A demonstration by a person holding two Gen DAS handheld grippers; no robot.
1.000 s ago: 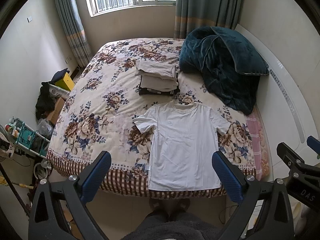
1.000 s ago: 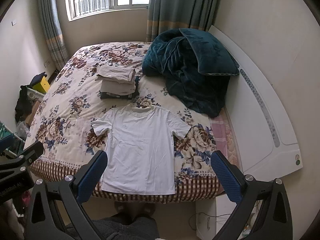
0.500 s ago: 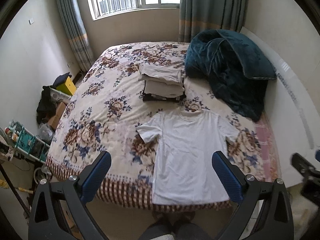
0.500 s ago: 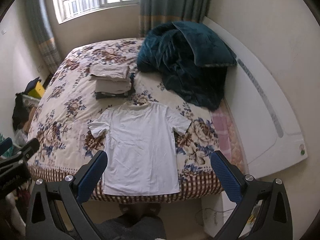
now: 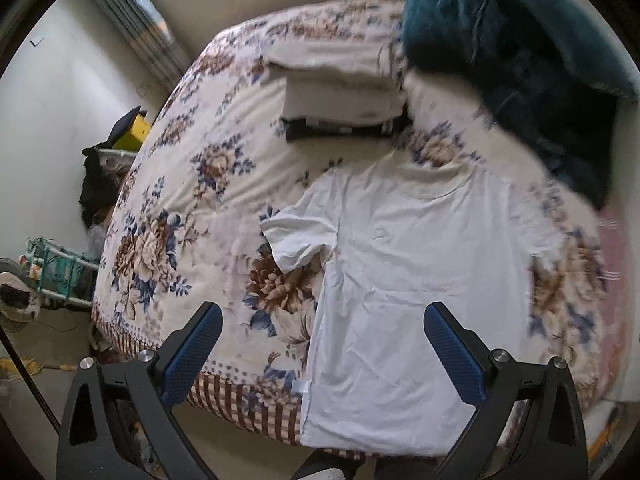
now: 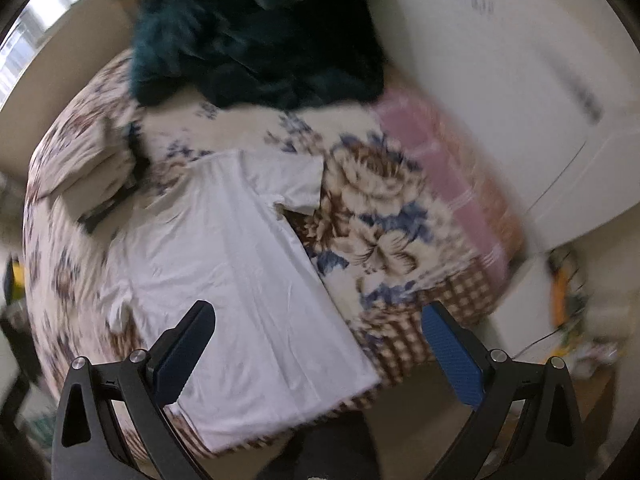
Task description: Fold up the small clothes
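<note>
A white T-shirt lies flat, face up, on the floral bedspread, its hem at the bed's near edge. In the right wrist view the same T-shirt runs diagonally from upper middle to lower right. My left gripper hangs open above the shirt's lower left side, nothing between its fingers. My right gripper is open too, above the shirt's right hem side and the bed edge. Neither touches the cloth.
A stack of folded clothes sits beyond the shirt's collar. A dark teal blanket is heaped at the far right of the bed. A white headboard stands on the right. Clutter and a rack fill the floor at left.
Both grippers have dropped and moved closer to the bed, so the shirt looks much larger. The right view has tilted and swung right. Both stay open.
</note>
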